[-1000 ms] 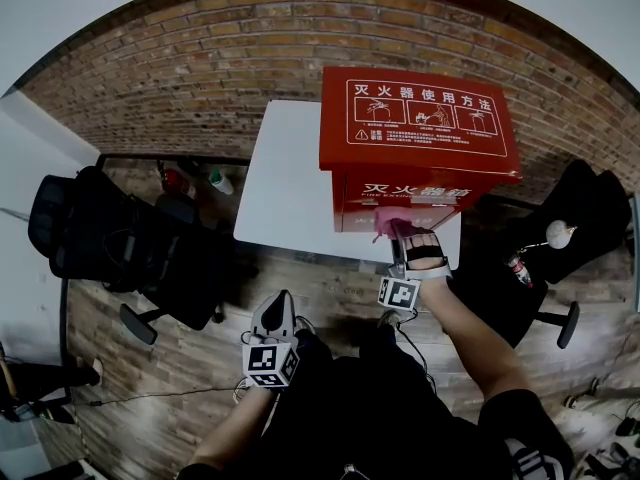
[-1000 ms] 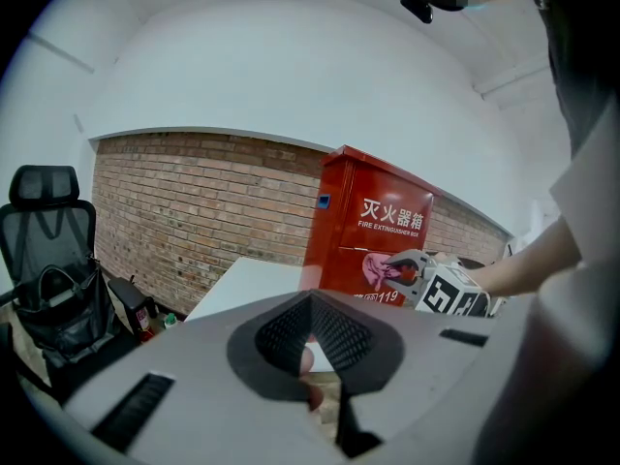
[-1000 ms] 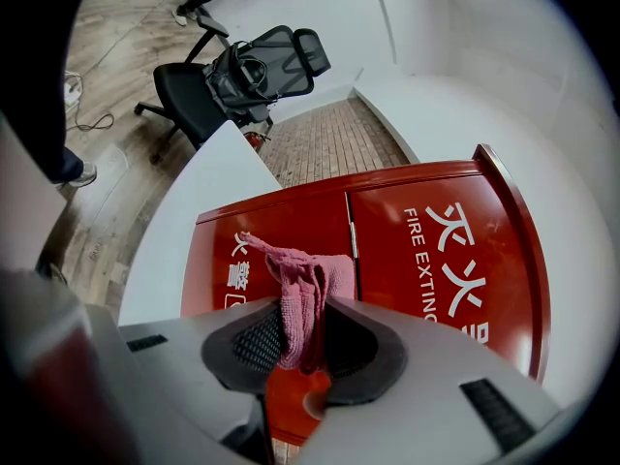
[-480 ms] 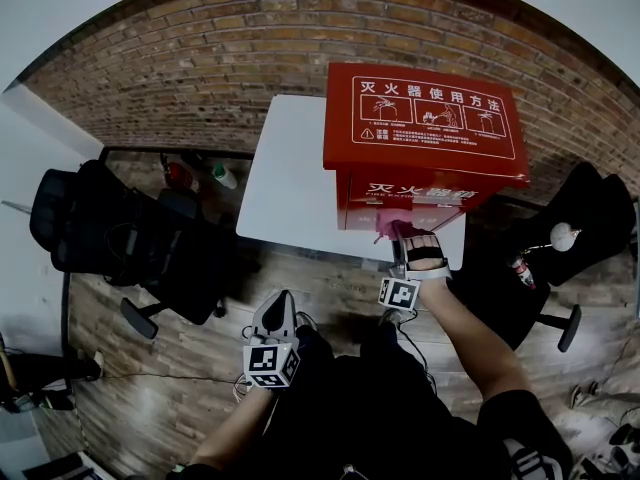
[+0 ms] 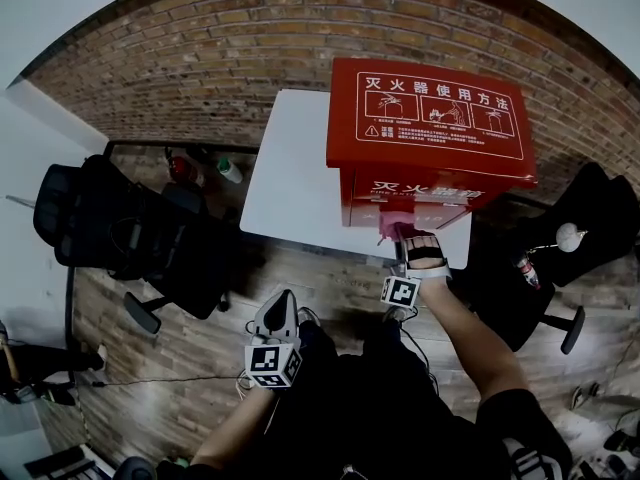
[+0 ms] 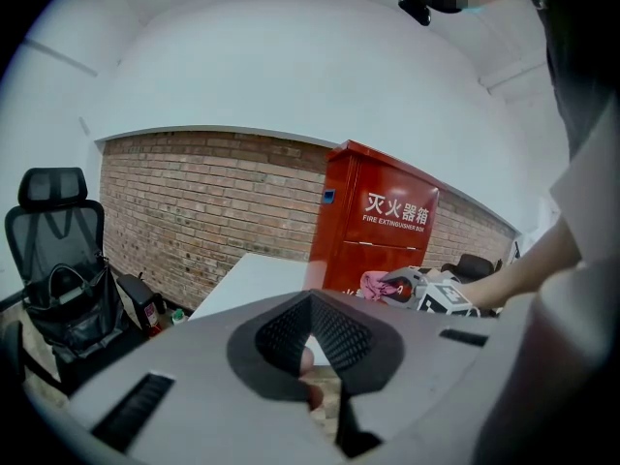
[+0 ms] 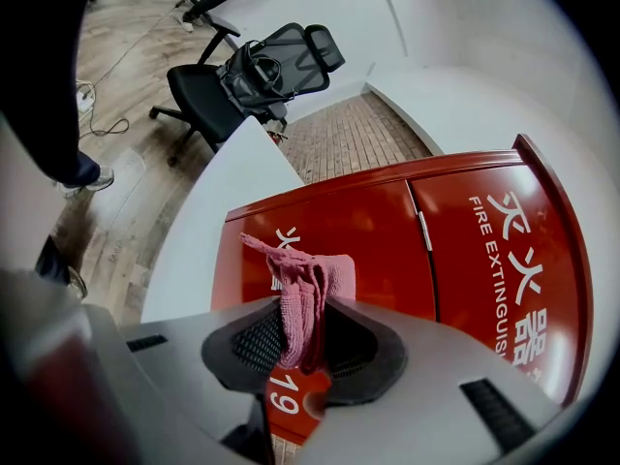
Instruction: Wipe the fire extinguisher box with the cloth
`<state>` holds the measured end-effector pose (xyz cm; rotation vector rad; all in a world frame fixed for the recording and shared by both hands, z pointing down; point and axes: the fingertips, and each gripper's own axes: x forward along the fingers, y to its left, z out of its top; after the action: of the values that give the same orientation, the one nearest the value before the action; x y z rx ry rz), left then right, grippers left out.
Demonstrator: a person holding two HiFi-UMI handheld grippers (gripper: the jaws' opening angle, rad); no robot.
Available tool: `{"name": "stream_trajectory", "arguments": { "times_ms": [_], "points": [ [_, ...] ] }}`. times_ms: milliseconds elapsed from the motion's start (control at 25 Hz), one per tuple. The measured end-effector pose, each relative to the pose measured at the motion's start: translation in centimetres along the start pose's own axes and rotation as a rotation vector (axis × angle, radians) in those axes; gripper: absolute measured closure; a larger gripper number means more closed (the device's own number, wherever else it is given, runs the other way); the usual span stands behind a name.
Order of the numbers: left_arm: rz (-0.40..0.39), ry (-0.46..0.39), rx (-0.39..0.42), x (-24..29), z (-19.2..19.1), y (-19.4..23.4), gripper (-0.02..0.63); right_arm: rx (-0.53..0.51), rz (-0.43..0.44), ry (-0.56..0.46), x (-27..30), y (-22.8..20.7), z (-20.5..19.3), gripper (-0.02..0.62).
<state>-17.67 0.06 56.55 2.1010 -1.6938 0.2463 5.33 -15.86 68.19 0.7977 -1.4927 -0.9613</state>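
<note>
The red fire extinguisher box (image 5: 430, 133) stands on the right part of a white table (image 5: 290, 183). In the right gripper view its front doors (image 7: 426, 240) fill the picture. My right gripper (image 5: 399, 240) is at the lower front of the box, shut on a pink cloth (image 5: 390, 228). That cloth (image 7: 310, 279) sticks up from between the jaws of the right gripper (image 7: 307, 329), right at the red door; I cannot tell if it touches. My left gripper (image 5: 280, 298) hangs low, well short of the table, shut and holding nothing (image 6: 310, 303).
A brick wall (image 5: 200, 58) runs behind the table. A black office chair (image 5: 110, 233) with a bag stands left, another chair (image 5: 590, 218) right of the box. Bottles (image 5: 228, 171) sit on the floor by the table's left side. The floor is wood planks, with cables near my feet.
The right gripper keeps the cloth at the lower front of the box, with hardly any shift. The head view has drifted a little. The left gripper has not moved.
</note>
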Motion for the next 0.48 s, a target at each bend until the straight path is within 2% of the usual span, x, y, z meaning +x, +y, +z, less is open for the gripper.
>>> {"name": "stream_trajectory", "arguments": {
  "times_ms": [280,480],
  "points": [
    [0.007,0.006,0.023,0.0,-0.1,-0.1,0.572,0.01,0.027,0.001,0.9,1.6,0.0,0.492],
    [0.014,0.011,0.015,-0.1,-0.3,-0.1,0.572,0.02,0.078,-0.003,1.5,3.4,-0.1,0.492]
  ]
}}
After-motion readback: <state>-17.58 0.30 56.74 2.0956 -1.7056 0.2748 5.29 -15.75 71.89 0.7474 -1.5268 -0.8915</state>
